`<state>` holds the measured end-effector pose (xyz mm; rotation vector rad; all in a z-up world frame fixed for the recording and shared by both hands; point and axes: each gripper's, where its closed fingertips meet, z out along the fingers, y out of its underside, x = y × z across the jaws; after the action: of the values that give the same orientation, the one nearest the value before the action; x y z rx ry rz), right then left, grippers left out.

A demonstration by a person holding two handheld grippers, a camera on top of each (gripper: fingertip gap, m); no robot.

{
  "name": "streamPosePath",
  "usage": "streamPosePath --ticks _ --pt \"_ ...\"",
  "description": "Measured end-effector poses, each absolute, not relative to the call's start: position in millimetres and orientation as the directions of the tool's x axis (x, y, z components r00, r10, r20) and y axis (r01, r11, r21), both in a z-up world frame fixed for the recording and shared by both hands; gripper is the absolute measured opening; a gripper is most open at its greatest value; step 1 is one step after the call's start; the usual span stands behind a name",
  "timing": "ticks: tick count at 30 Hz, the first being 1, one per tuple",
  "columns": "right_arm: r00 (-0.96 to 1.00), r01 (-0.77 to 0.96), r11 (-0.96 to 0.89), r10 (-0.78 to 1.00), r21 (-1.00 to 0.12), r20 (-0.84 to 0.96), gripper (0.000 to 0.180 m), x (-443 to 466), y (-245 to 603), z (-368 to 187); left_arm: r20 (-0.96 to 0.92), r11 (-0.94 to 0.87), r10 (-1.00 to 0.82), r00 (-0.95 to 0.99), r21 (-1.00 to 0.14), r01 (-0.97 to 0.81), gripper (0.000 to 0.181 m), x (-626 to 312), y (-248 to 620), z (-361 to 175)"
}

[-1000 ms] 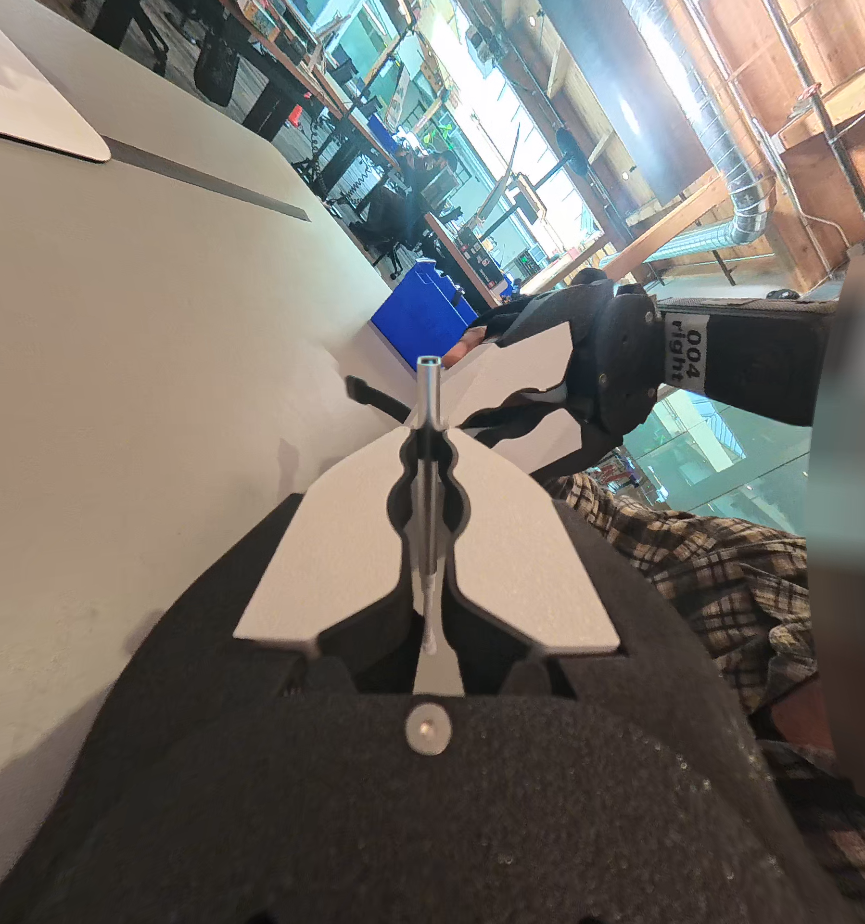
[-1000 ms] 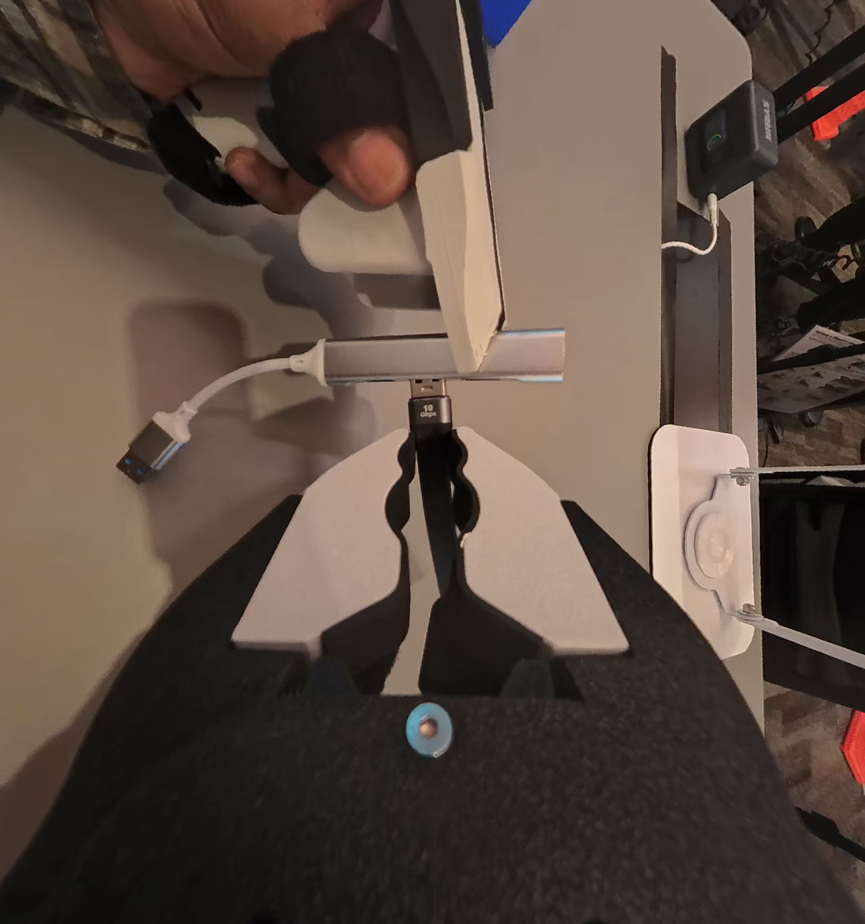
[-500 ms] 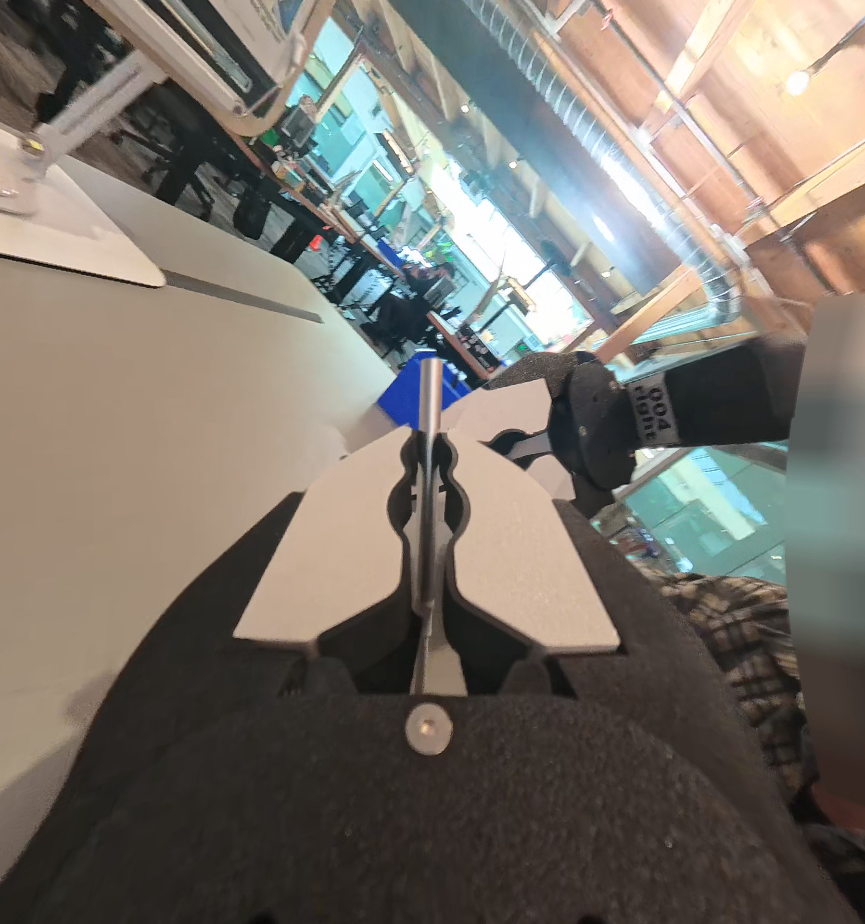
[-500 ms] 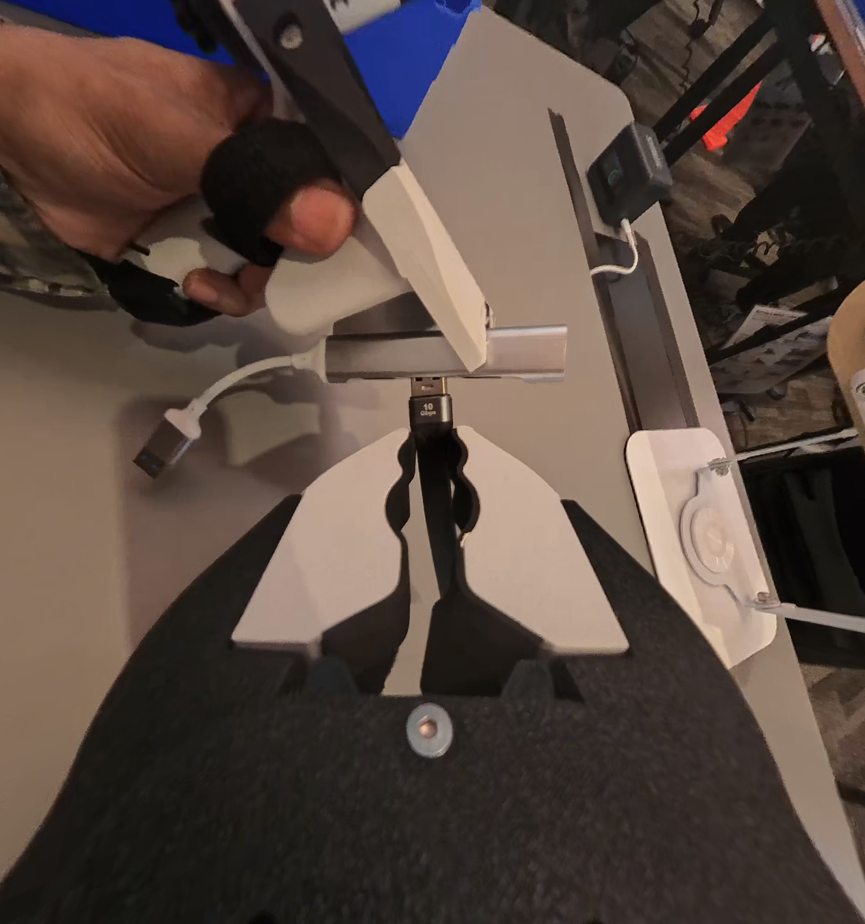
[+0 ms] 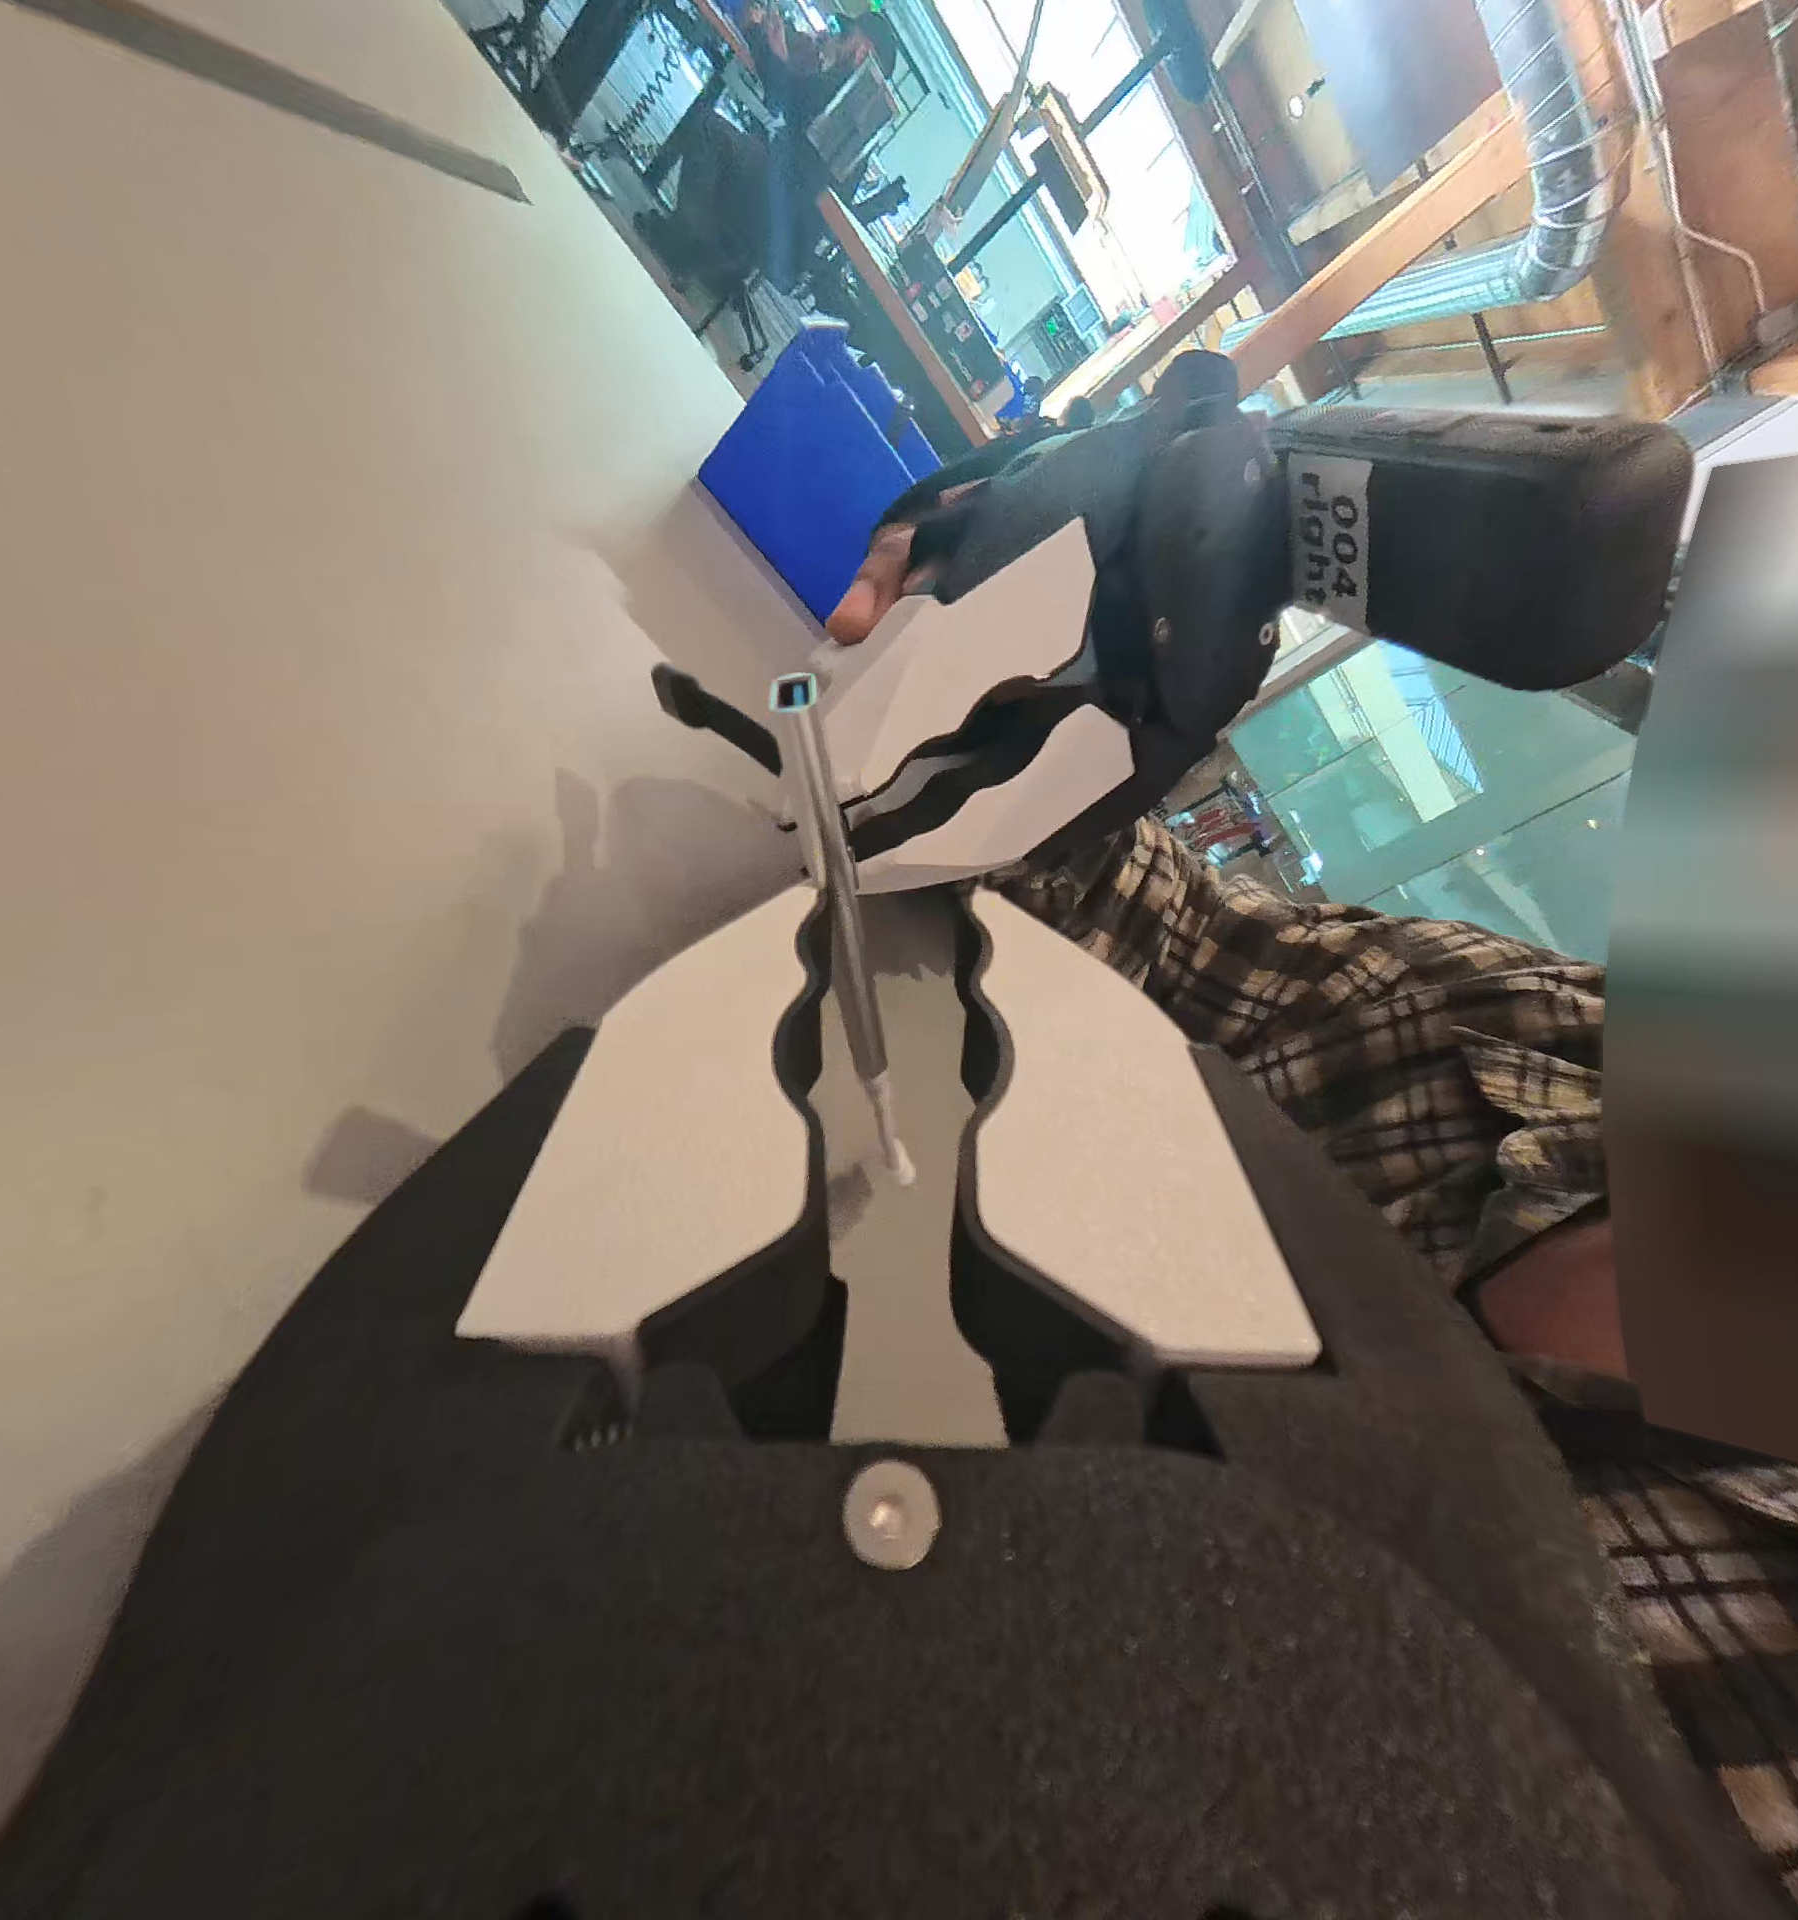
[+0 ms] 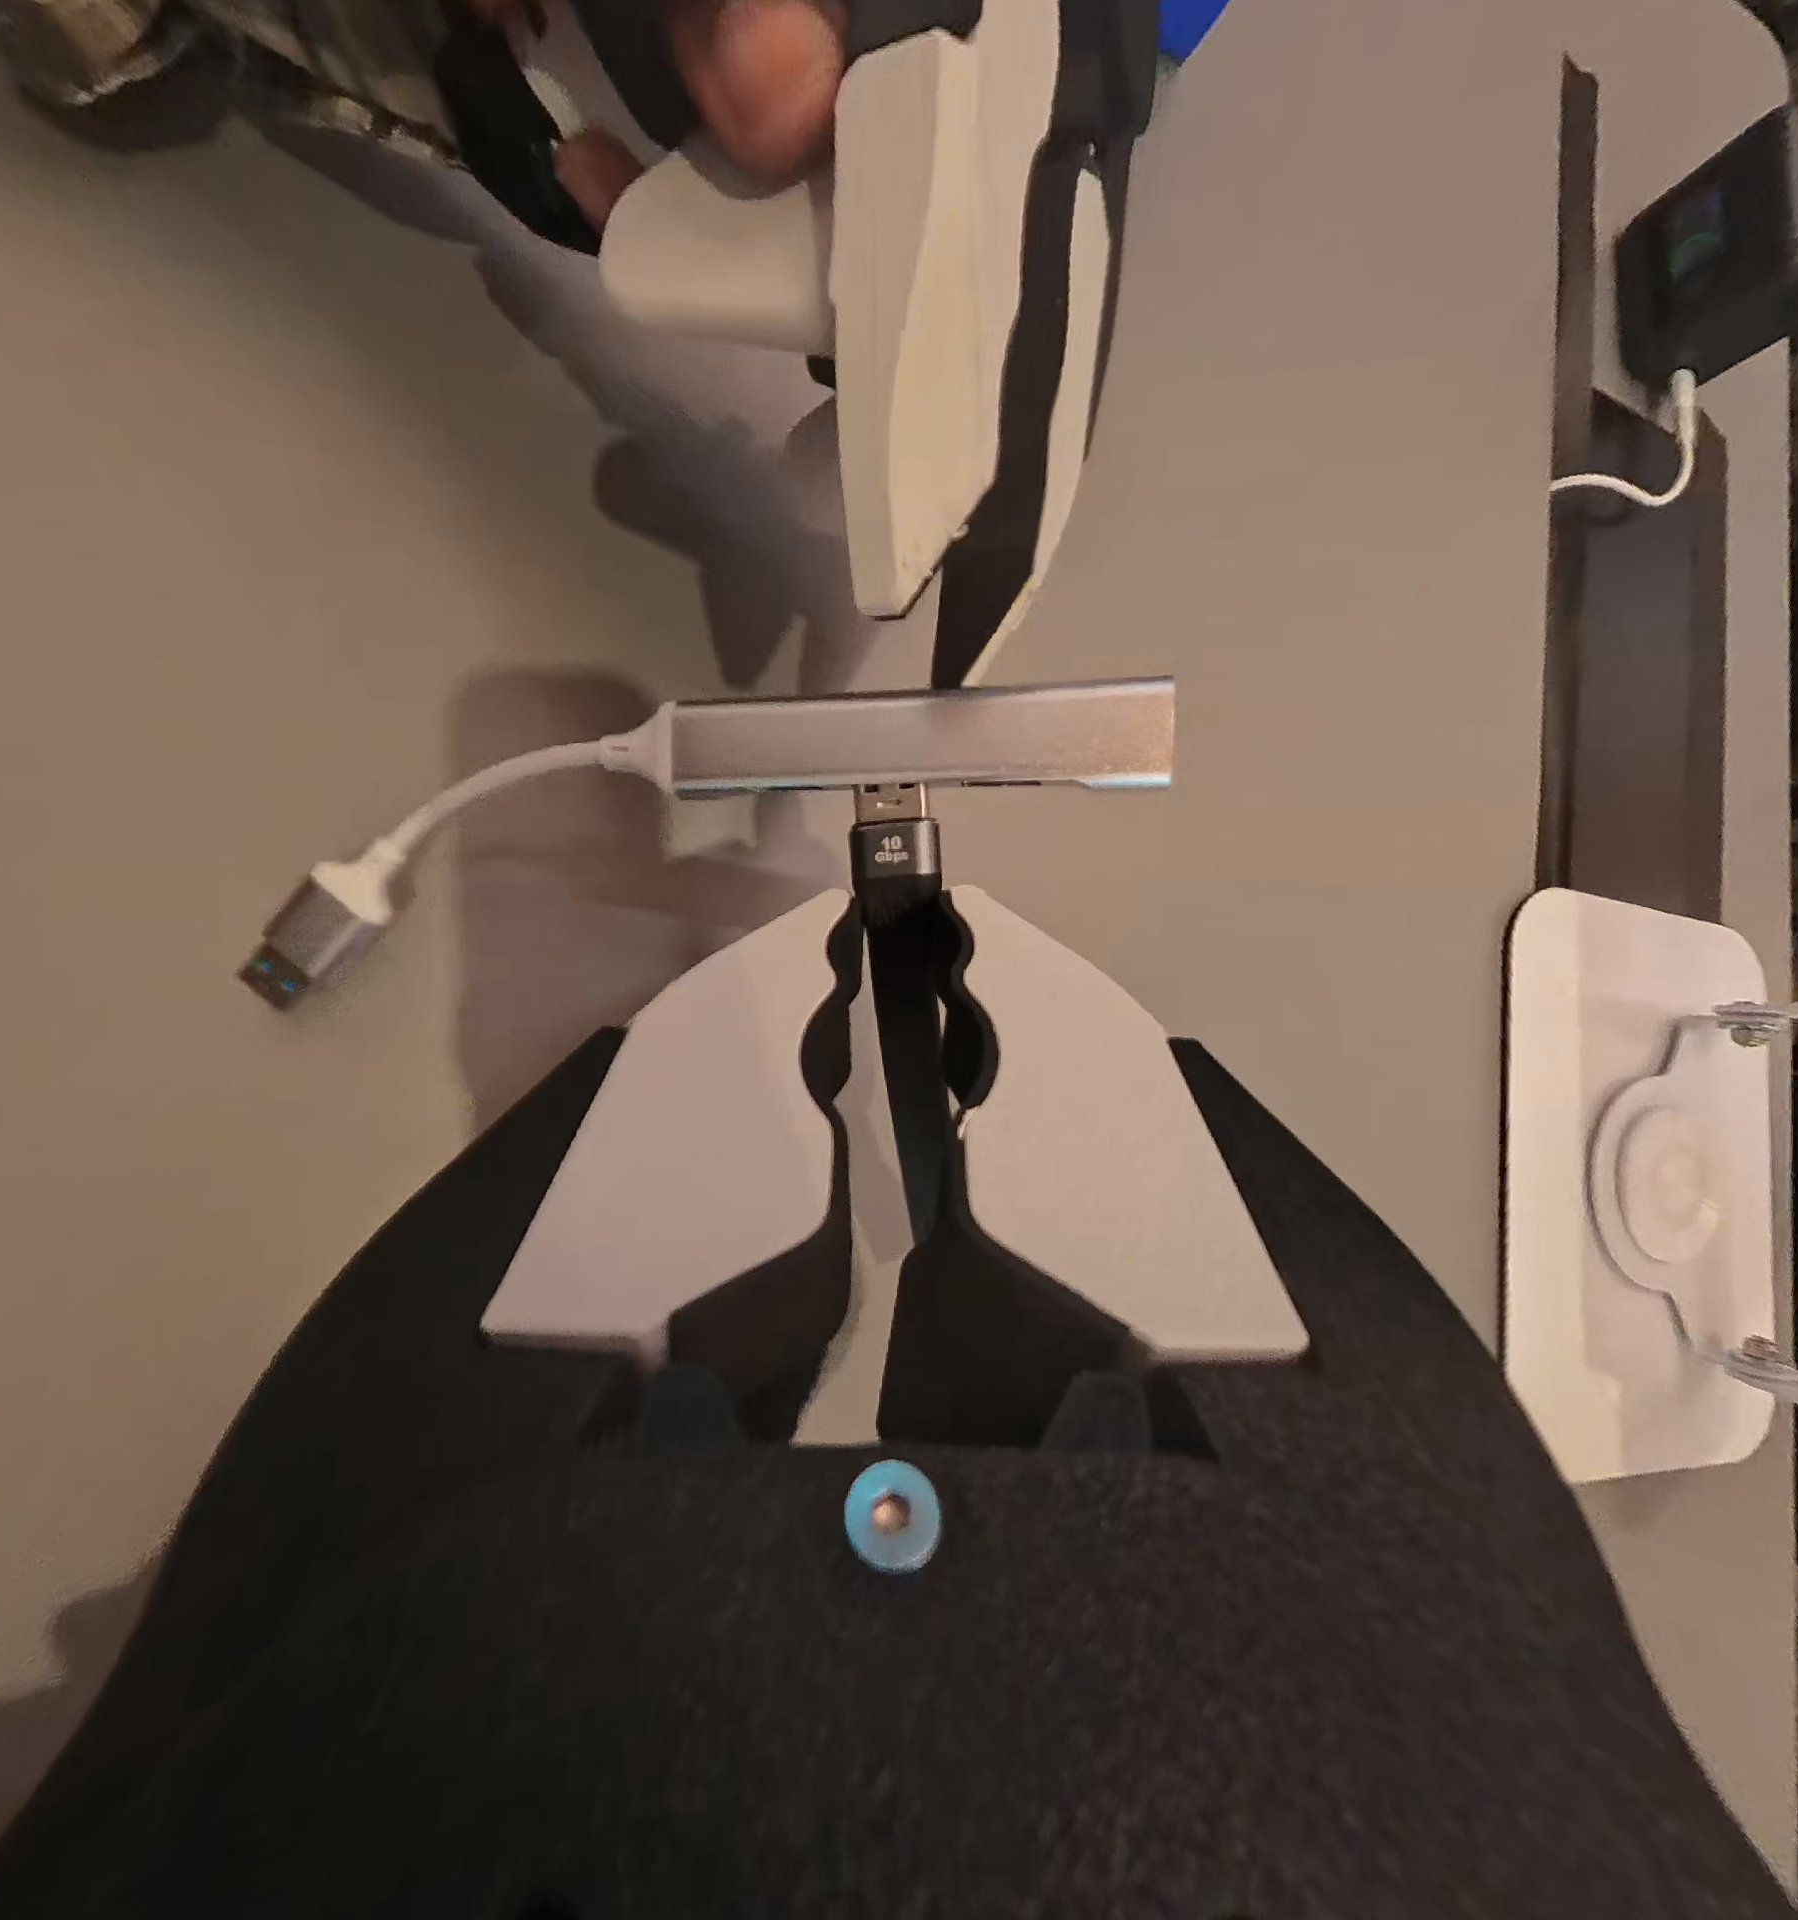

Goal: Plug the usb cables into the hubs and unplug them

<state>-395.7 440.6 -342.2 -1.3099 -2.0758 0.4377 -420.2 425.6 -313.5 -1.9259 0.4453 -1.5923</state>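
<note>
A silver USB hub [image 6: 926,732] lies crosswise in the right wrist view, with a short white lead and a silver plug [image 6: 313,935] at its left end. My right gripper [image 6: 897,899] is shut on a flat black USB cable [image 6: 905,1049]. The cable's dark plug [image 6: 893,847] is in the hub's near side, with some metal shell showing. My left gripper [image 5: 890,904] is open. The hub [image 5: 833,914] stands loose and tilted between its fingers, seen end-on. From the right wrist view, the left gripper [image 6: 968,592] sits just beyond the hub, its tips at the hub's far edge.
A grey table [image 6: 251,520] carries everything. A white mount base [image 6: 1633,1195] sits at its right edge, with a black device [image 6: 1726,239] and white cord behind it. A blue bin [image 5: 801,488] stands beyond the table's far end. A plaid sleeve [image 5: 1290,1018] lies behind the right gripper.
My left gripper has opened and let go of the hub, and its tips have drawn back to the hub's far edge. The right gripper still holds the black cable at the hub.
</note>
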Motion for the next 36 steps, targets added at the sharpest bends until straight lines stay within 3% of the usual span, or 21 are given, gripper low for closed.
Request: streamPosePath --ticks 1,6,13,25,36 --pt "-0.304 0.677 0.447 0.893 -0.585 0.331 0.011 -395.4 440.2 -342.8 0.771 -0.769 -0.59 0.239 -0.627 0.124 0.022 -422.2 427.7 -315.7" --pt "-0.333 0.657 0.45 0.893 -0.605 0.302 0.012 -397.7 434.8 -342.7 0.794 -0.796 -0.553 0.252 -0.593 0.124 0.025 -421.8 430.6 -328.9" --pt "-0.28 0.685 0.388 0.922 -0.616 0.269 0.012 -399.1 439.4 -343.1 0.823 -0.817 -0.54 0.176 -0.563 0.123 0.008 -406.5 425.2 -331.3" --pt "-0.201 0.685 0.378 0.92 -0.623 0.337 0.011 -405.9 444.1 -334.7 0.83 -0.812 -0.528 0.18 -0.556 0.179 0.006 -411.5 430.4 -324.6" --pt "-0.307 0.732 0.462 0.88 -0.501 0.363 0.01 -403.3 435.3 -352.6 0.762 -0.814 -0.561 0.325 -0.58 -0.045 0.006 -404.3 417.3 -349.0"
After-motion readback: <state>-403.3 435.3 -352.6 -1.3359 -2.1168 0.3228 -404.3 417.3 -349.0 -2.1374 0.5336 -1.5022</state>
